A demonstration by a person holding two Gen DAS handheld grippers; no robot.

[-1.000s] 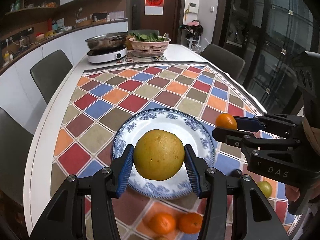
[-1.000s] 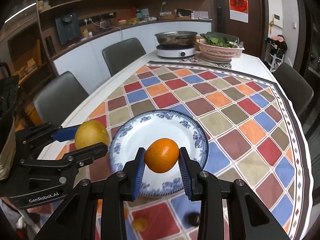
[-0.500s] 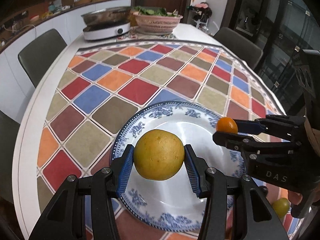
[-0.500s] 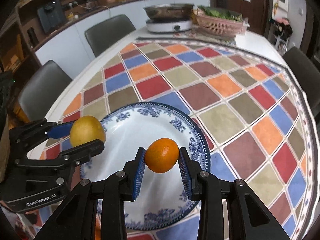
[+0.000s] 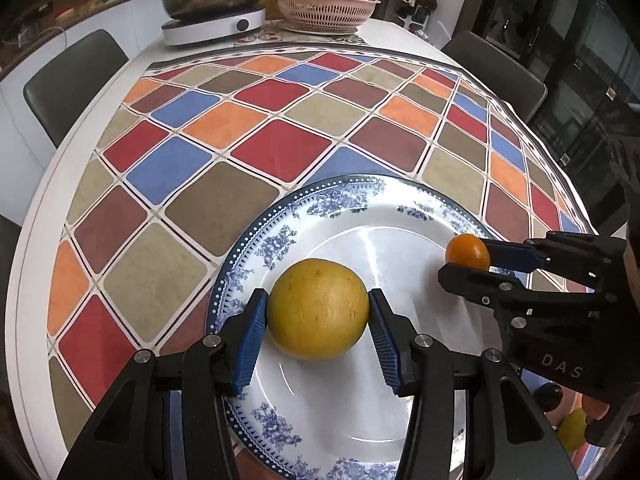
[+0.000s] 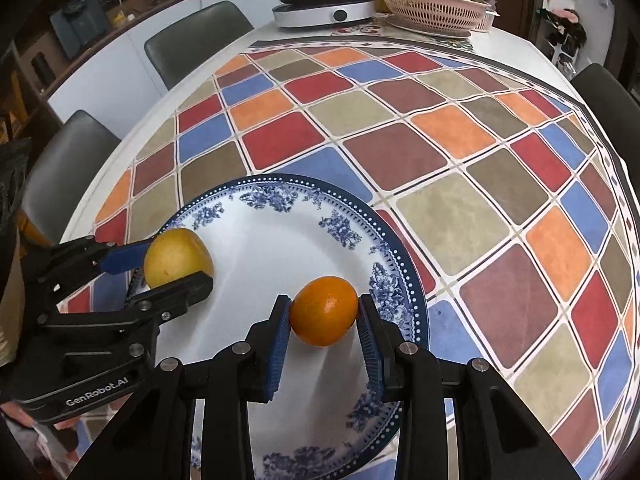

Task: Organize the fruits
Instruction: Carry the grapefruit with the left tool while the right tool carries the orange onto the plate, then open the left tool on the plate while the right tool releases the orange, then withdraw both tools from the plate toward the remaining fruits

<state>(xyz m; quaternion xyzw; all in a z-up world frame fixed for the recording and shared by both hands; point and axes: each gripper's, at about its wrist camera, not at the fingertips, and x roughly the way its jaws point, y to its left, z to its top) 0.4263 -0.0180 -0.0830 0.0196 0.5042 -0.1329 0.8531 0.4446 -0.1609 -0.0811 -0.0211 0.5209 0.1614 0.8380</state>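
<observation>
Checkered cloth covers your bench [image 5: 36, 240], with the blue-and-white plate [image 5: 256, 236] directly beneath both fruits. Your yellow fruit [image 5: 318, 309] is clamped in the left fingers [image 5: 256, 320] over the plate's near-left part; your orange [image 6: 323, 310] is clamped in the right fingers [image 6: 280, 332] near its right rim, so each only needs lowering.

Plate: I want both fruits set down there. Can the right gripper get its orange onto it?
Probably yes: the right gripper holds the orange right over bare plate, clear of the yellow fruit.
</observation>
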